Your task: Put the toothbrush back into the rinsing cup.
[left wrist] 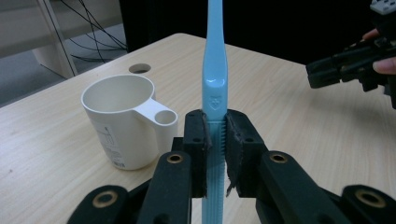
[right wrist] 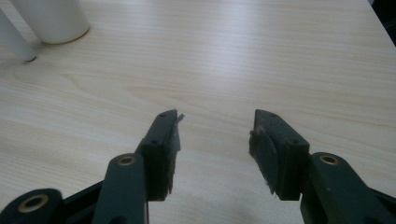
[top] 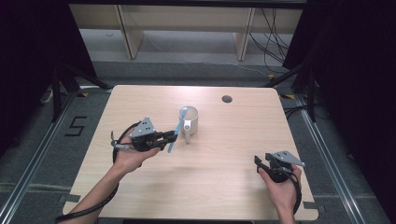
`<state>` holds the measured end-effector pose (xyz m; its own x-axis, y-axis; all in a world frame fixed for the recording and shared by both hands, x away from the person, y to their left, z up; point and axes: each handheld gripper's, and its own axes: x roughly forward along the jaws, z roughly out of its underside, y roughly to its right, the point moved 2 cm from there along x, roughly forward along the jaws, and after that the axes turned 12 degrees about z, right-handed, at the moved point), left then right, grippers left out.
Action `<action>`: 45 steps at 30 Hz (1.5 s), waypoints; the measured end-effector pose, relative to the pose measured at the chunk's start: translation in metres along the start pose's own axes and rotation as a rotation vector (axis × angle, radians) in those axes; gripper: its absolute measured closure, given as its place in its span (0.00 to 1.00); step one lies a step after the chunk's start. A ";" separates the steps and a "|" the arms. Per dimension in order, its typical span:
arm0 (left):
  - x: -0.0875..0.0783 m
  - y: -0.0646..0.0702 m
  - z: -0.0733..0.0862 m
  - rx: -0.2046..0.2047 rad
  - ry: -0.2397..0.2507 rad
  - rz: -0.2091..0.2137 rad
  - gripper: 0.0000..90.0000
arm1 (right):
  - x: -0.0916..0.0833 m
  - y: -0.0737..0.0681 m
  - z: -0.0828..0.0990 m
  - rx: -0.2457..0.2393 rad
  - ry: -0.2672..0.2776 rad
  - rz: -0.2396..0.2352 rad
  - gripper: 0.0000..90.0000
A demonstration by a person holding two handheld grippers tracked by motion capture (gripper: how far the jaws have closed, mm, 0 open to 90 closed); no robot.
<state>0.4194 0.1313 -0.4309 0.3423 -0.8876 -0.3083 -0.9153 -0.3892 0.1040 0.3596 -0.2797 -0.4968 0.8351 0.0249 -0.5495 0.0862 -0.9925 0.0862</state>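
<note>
Pinched between the pads of the left tool (left wrist: 215, 140), a light-blue toothbrush (left wrist: 214, 70) stands along the line of the jaws, its handle running down between them and its far end rising out of the top of the left gripper view; from the high view the brush (top: 174, 134) slants from the tool toward the rim of a white cup (top: 189, 120), and whether its tip touches or has entered the cup cannot be told; the cup (left wrist: 123, 119) stands upright with its handle toward the left tool; judged status: grasp complete, brush carried to the cup, insertion and release outstanding; right tool (right wrist: 215, 142) spread, holding nothing, low over the bare wooden surface (right wrist: 261, 60), well apart from the cup; a round cable hole (top: 227, 99) lies at the far edge.
</note>
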 end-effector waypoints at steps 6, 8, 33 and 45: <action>0.001 -0.005 -0.004 0.003 0.062 -0.025 0.87 | 0.001 -0.006 0.001 0.038 -0.017 -0.012 0.57; 0.002 -0.005 -0.005 0.004 0.074 -0.031 0.87 | 0.001 -0.006 0.002 0.038 -0.024 -0.011 0.57; 0.016 -0.010 -0.020 0.019 0.180 -0.053 0.87 | 0.000 -0.002 0.001 0.017 0.003 -0.008 0.57; 0.022 -0.014 -0.025 0.014 0.260 -0.052 0.87 | 0.001 -0.006 0.002 0.059 -0.006 -0.009 0.57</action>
<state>0.4452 0.1111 -0.4158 0.4301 -0.9008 -0.0599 -0.8974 -0.4338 0.0811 0.3584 -0.2741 -0.4997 0.8309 0.0334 -0.5555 0.0618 -0.9976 0.0324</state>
